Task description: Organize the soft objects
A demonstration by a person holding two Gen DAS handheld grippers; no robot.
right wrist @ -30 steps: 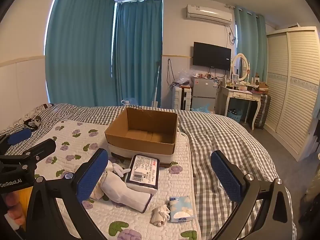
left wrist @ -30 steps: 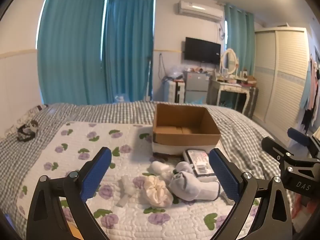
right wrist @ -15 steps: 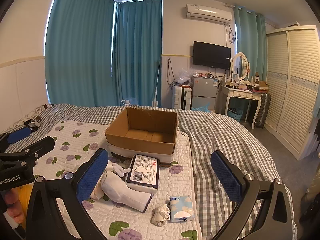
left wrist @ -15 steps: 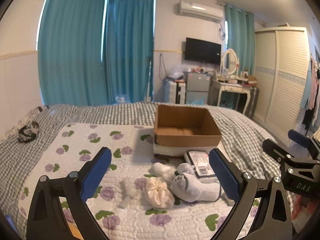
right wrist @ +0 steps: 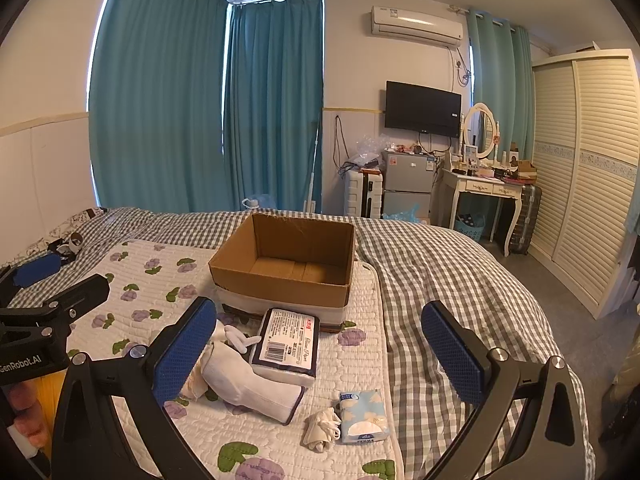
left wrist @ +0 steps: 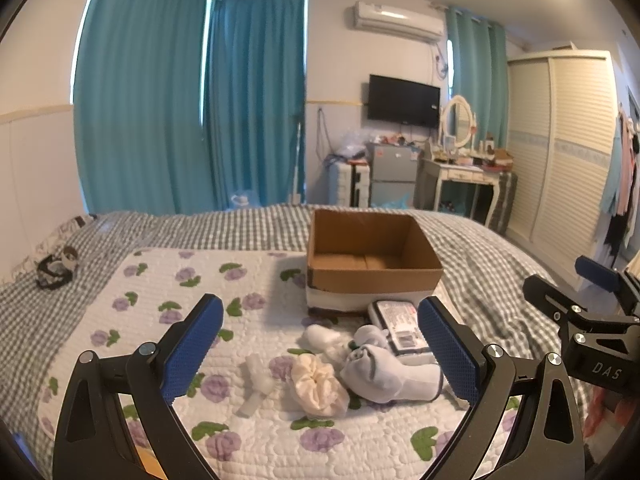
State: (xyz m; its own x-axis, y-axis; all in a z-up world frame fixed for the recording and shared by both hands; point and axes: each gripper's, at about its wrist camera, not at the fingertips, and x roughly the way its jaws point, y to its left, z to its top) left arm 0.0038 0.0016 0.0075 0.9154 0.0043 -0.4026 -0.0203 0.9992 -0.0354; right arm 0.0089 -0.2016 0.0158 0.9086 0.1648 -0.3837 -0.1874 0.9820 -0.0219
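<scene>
An empty cardboard box stands on a flowered quilt on the bed. In front of it lie a white sock, a cream scrunchie, a small white rolled piece, a thin white item, a wrapped tissue pack, a blue pocket tissue pack and a crumpled white cloth. My left gripper is open above the pile, holding nothing. My right gripper is open above the tissue packs, holding nothing.
A grey checked bedcover lies under the quilt and falls to the floor at the right. A small dark toy sits at the bed's far left. A wardrobe, dressing table and teal curtains line the room.
The left wrist view has drifted slightly, with the box and pile sitting a little lower and to the right. Both grippers stay open. Nothing on the bed has moved.
</scene>
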